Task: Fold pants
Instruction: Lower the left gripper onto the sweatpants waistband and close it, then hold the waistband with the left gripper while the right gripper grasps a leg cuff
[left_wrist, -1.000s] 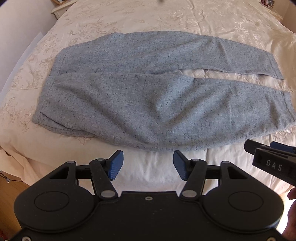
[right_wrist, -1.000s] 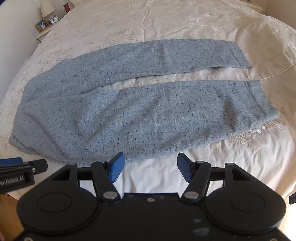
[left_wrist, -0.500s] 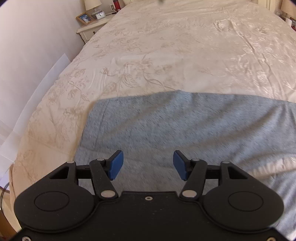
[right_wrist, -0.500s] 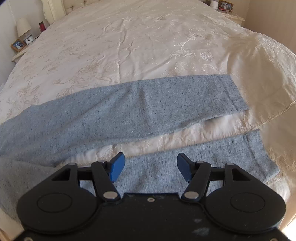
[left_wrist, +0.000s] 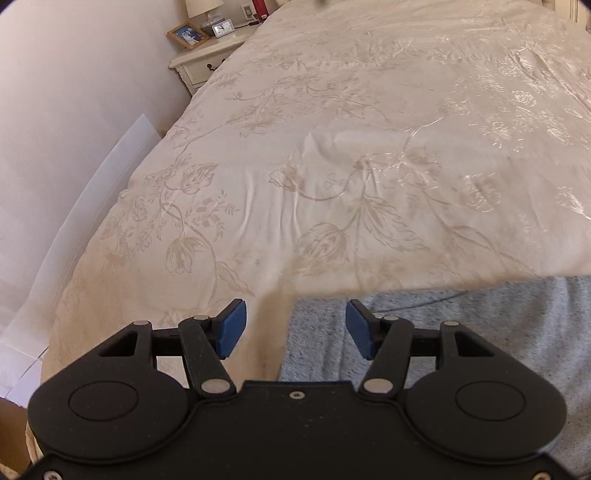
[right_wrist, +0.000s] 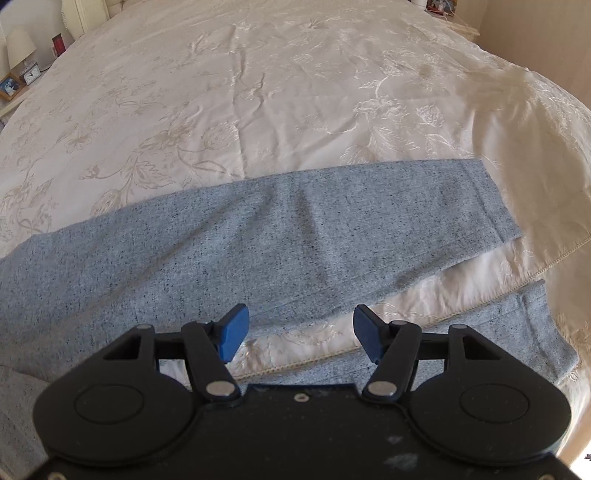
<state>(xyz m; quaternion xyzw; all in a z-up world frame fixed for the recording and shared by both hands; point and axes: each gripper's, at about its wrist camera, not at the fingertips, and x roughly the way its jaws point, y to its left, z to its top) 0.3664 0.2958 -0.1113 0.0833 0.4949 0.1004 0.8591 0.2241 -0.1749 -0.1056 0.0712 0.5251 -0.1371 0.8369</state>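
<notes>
Grey pants spread flat across cream flowered bedspread, legs apart, cuffs toward right edge of bed. Right gripper above gap between legs, blue fingertips wide apart, holding nothing. Lamp, clock at far left corner.

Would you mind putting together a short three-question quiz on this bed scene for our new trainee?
1. True or false: the left gripper is shut on the grey pants.
2. Multiple choice: between the right gripper's fingertips the right wrist view mainly shows A) the alarm clock, B) the strip of bedspread between the two pant legs, C) a folded towel.
3. Fill in: in the left wrist view, the nightstand beside the bed holds a lamp, a picture frame and an alarm ____.

Key: 1 false; 2 B; 3 clock.
</notes>
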